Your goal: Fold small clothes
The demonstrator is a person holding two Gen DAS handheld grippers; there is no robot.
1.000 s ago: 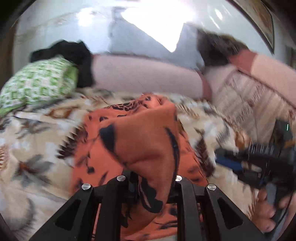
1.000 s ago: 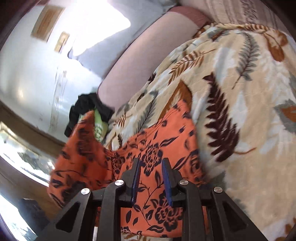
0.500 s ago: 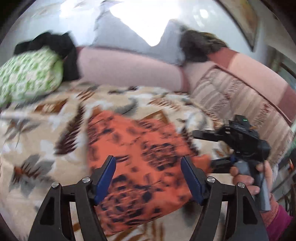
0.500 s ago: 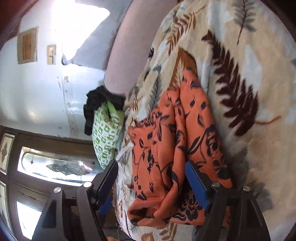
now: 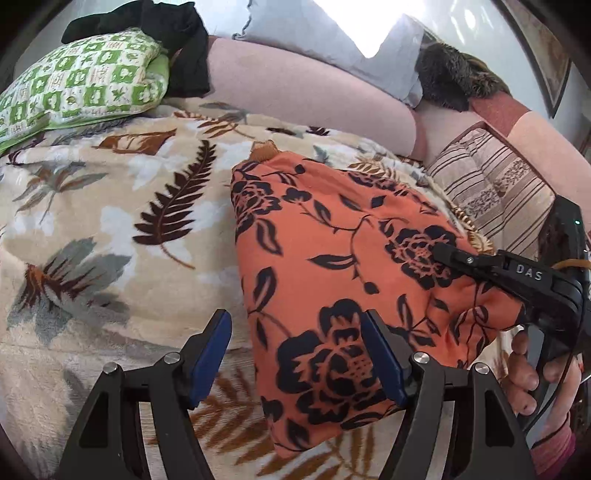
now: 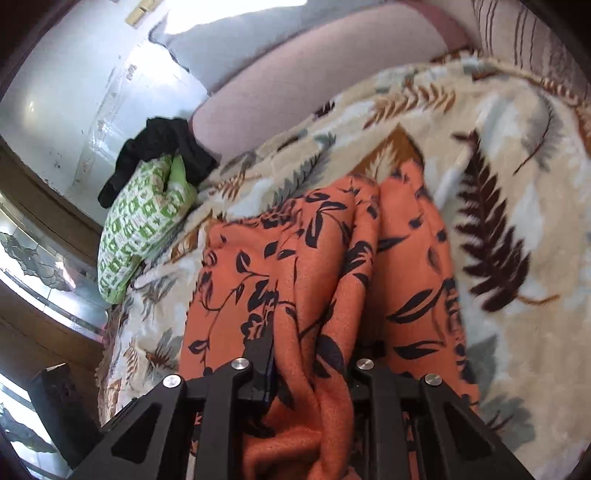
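Observation:
An orange cloth with black flowers (image 5: 343,280) lies folded on the leaf-print blanket (image 5: 110,229). My left gripper (image 5: 295,332) is open, its fingers astride the cloth's near left edge, holding nothing. My right gripper shows at the right of the left wrist view (image 5: 480,266), its fingers against the cloth's right side. In the right wrist view a bunched fold of the cloth (image 6: 295,280) runs between the right gripper's (image 6: 312,354) fingers, which are closed in on it.
A green checked pillow (image 5: 77,81) with a black garment (image 5: 173,33) on it lies at the far left. A pink sofa back (image 5: 303,85), a grey cushion (image 5: 332,37), a furry dark item (image 5: 458,77) and a striped cushion (image 5: 495,188) lie behind.
The left gripper let go of the cloth and opened; the cloth now lies flat and folded. The right gripper opened half a second ago and has now closed on a fold.

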